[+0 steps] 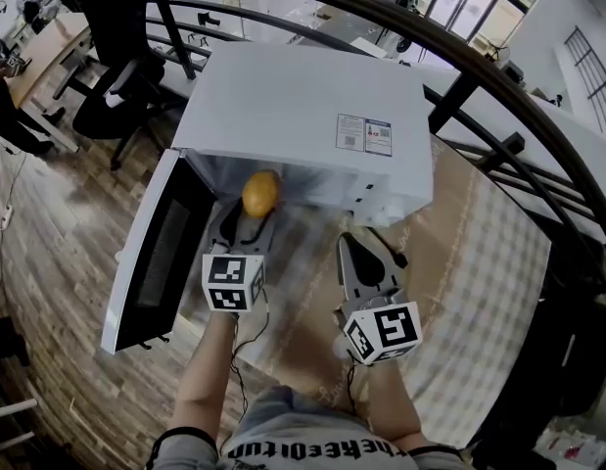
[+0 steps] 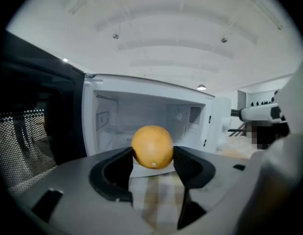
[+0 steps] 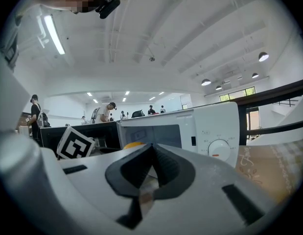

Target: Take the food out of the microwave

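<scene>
A round orange fruit (image 1: 260, 194) sits between the jaws of my left gripper (image 1: 256, 210), which is shut on it just in front of the microwave's opening. In the left gripper view the orange (image 2: 152, 146) hangs above the checked cloth, with the empty white cavity (image 2: 141, 115) behind it. The white microwave (image 1: 303, 116) stands on the table with its door (image 1: 161, 253) swung open to the left. My right gripper (image 1: 353, 247) is shut and empty, to the right of the orange and below the control panel (image 3: 217, 131). A sliver of the orange (image 3: 134, 144) shows in the right gripper view.
A beige checked tablecloth (image 1: 479, 262) covers the table. Black curved railings (image 1: 498, 145) run behind and to the right. An office chair (image 1: 116, 86) and wooden floor (image 1: 48, 243) lie to the left, beyond the open door. People stand far off.
</scene>
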Tool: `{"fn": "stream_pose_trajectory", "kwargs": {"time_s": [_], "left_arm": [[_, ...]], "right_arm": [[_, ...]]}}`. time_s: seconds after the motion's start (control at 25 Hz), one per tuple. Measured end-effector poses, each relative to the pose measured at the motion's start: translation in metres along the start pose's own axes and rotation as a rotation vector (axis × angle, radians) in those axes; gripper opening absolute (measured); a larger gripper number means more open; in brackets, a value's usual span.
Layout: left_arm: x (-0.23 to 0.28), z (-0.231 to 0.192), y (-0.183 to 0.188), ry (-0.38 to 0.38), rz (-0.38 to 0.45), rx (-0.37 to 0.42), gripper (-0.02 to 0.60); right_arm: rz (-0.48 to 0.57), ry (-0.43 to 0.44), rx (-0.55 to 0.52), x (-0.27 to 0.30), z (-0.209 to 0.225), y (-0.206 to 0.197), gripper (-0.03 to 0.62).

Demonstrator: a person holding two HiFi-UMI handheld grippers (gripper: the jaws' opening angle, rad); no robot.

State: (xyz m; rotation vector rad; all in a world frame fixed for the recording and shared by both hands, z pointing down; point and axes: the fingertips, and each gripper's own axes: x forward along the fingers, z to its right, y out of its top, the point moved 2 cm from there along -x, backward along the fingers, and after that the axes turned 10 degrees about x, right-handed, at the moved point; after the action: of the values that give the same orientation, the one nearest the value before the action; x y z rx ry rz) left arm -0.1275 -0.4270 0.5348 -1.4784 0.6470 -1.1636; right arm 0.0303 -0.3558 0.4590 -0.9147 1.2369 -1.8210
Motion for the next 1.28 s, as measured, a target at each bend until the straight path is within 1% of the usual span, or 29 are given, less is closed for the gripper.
{"fn": "stream_pose_trajectory", "kwargs": {"time_s": [0.2, 0.52, 0.8, 1.0, 1.28], "left_arm": [[-0.028, 0.006, 0.005, -0.001, 0.000, -0.019, 0.256], [-0.070, 0.010, 0.026, 0.012, 0.034, -0.047, 0.256], [-0.107, 0.015, 0.044, 0.031, 0.068, -0.034, 0.256], [-0.134, 0.019, 0.049, 0.044, 0.077, -0.042, 0.256], [-0.169, 0.025, 0.058, 0.067, 0.097, -0.021, 0.256]], "right_arm": [[0.005, 0.009, -0.002, -0.010, -0.010, 0.003, 0.005], [0.031, 0.024, -0.022, -0.024, -0.025, 0.016, 0.005], [0.054, 0.034, -0.033, -0.040, -0.040, 0.023, 0.005], [0.076, 0.032, -0.037, -0.053, -0.047, 0.030, 0.005], [0.109, 0.040, -0.055, -0.072, -0.058, 0.043, 0.005]]}}
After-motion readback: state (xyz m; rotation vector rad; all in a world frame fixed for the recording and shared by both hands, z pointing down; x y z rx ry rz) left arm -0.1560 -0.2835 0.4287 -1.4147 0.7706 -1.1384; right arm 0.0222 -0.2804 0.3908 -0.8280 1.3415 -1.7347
